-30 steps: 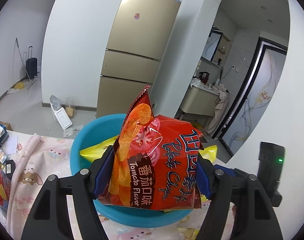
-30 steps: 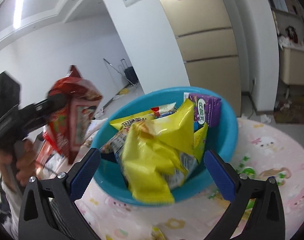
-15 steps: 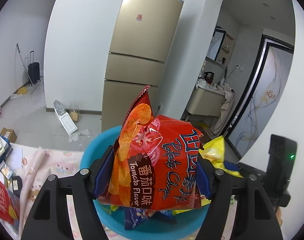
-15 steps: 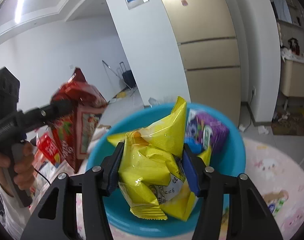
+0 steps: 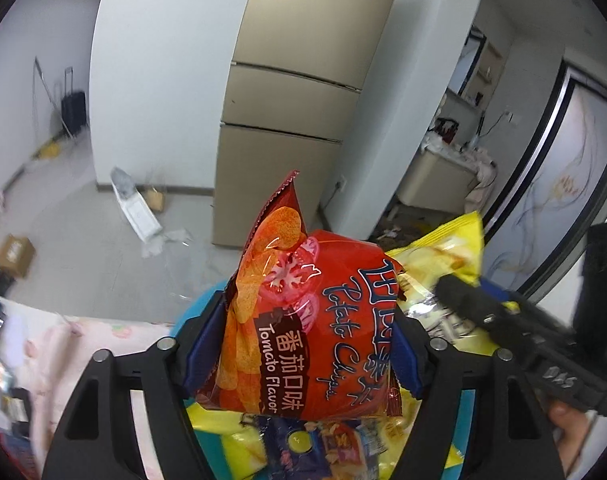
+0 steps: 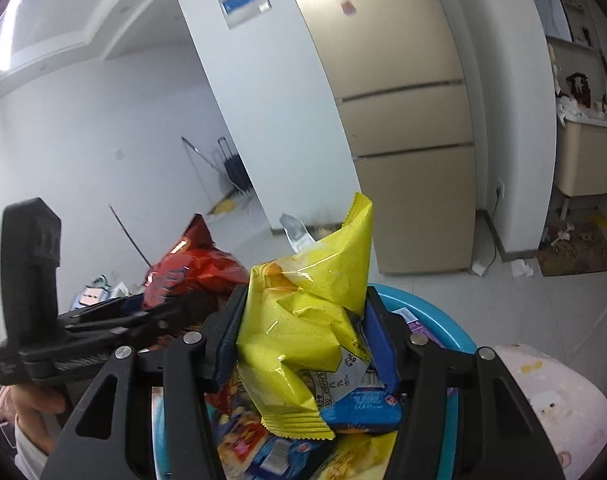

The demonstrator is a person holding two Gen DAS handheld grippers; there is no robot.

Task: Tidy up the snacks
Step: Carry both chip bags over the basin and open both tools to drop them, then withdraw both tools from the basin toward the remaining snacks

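Right wrist, yellow bag (image 6: 303, 336) lifted, basin (image 6: 435, 316) lower

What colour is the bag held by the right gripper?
Yellow; the bag shows best in the right wrist view.

The left hand-held gripper (image 5: 303, 340) clamps a red tomato chips bag (image 5: 307, 320) above the snack-filled blue basin (image 5: 191, 308).
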